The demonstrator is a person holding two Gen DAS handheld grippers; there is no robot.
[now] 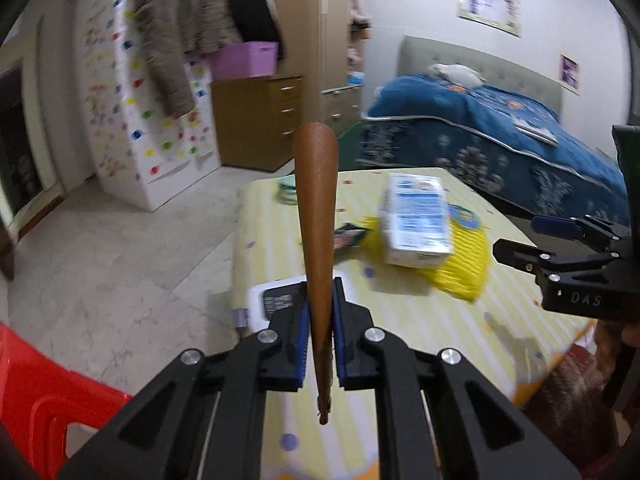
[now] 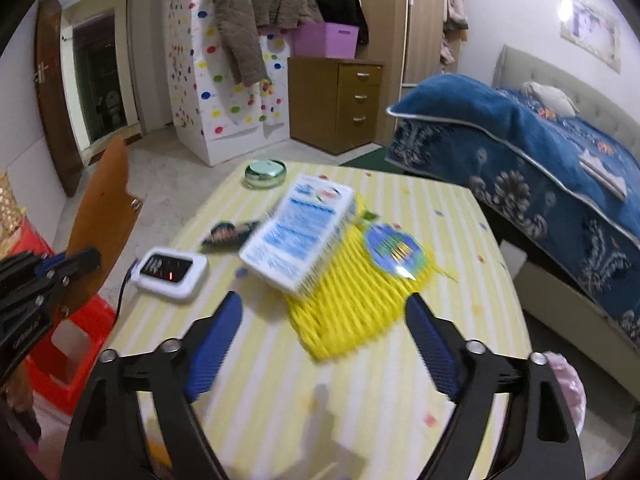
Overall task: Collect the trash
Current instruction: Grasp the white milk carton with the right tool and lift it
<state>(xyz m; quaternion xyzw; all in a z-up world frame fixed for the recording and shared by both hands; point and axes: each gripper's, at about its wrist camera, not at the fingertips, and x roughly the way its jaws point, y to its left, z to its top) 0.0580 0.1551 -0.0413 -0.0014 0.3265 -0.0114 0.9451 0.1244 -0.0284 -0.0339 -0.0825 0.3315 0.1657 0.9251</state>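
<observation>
- My left tool [image 1: 320, 344] is clamped on a flat brown paddle-shaped board [image 1: 316, 216], held edge-on between the blue pads and raised over the near left part of the desk [image 1: 420, 320]. I cannot tell what the board is; it may serve as a scoop or dustpan.
- My right tool [image 2: 324, 344] stands wide apart and carries nothing, above the near edge of the desk.
- Trash on the desk: a white-and-blue carton [image 2: 298, 236] lying tilted on a yellow net bag [image 2: 352, 304] near the middle, and a small dark wrapper [image 2: 228, 234] just left of the carton.
- A white device [image 2: 172, 272] sits at the left edge and a green tin [image 2: 265, 173] at the far edge; I judge neither to be trash.
- Step in hand, as I judge it: approach; nothing collected yet by the right tool.
- Next move calls for lowering the right tool onto the carton, spanning its narrow sides, closing, and lifting clear of the net.
</observation>
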